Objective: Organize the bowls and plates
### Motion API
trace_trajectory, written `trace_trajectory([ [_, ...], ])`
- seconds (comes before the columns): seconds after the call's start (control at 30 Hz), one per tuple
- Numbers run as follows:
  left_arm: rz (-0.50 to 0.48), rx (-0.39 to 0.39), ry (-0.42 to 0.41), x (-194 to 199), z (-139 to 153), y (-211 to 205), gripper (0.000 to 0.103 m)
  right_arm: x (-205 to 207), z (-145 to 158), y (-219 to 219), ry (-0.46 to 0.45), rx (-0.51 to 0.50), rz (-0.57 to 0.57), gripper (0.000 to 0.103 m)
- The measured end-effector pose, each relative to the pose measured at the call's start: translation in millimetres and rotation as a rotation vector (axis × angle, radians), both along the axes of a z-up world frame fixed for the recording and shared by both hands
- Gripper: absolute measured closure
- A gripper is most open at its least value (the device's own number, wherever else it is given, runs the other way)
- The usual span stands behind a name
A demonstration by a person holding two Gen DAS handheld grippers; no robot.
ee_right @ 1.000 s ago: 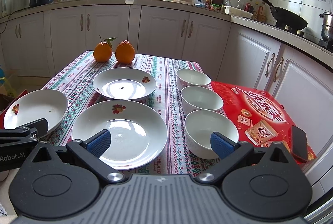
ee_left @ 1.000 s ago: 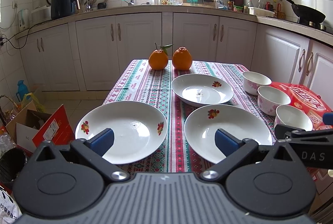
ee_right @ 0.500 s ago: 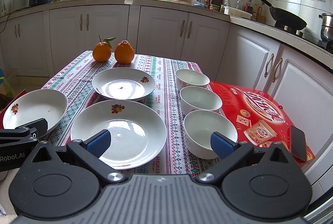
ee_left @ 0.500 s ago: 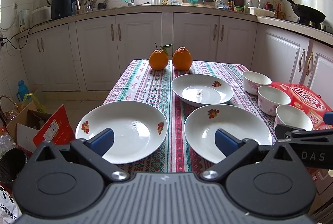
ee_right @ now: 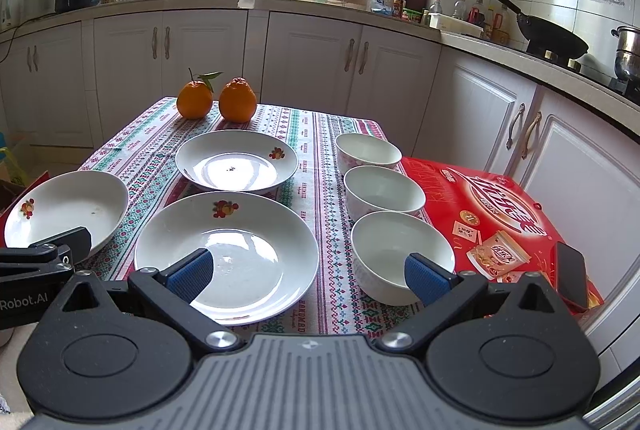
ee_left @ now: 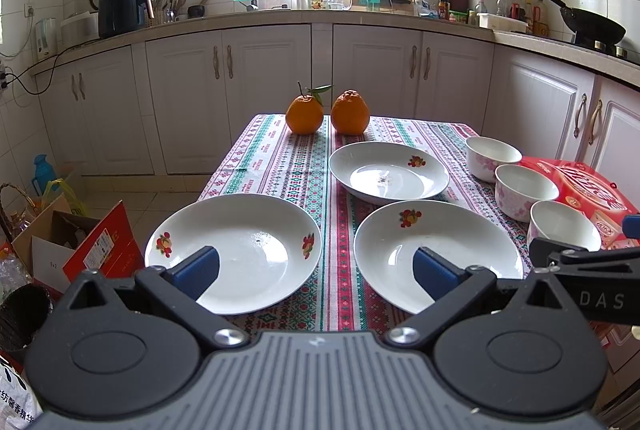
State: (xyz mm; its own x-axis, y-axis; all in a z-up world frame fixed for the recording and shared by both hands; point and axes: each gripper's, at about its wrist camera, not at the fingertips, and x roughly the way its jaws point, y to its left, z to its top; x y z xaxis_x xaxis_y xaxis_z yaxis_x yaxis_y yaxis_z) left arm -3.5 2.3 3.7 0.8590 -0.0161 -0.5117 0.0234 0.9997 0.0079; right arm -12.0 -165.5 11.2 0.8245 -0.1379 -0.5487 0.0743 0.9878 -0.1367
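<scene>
Hand-held gripper, left [ee_left: 316, 268] and right [ee_right: 308, 272]: both spread apart, empty, over the worktop's near edge. Plates [ee_right: 226, 254] and bowls [ee_right: 402, 256] probably glazed ceramic: rigid, slippery, breakable. Grip rims.

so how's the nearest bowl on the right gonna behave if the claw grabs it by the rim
The nearest bowl looks like glazed ceramic, so probably rigid, fairly heavy for its size and breakable. Its glossy wall may slip in a shallow pinch. It stands upright and apart from the middle bowl, so lifting it likely disturbs nothing; pushing should slide it along the tablecloth.
</scene>
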Motion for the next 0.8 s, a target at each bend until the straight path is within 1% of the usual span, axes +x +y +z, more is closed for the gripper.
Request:
trace_trajectory([
  [0.8,-0.006,-0.002,0.008,1.5,-1.2,1.4,0.001,2.2,0.7,0.3,0.005,-0.007,0.008,0.0],
])
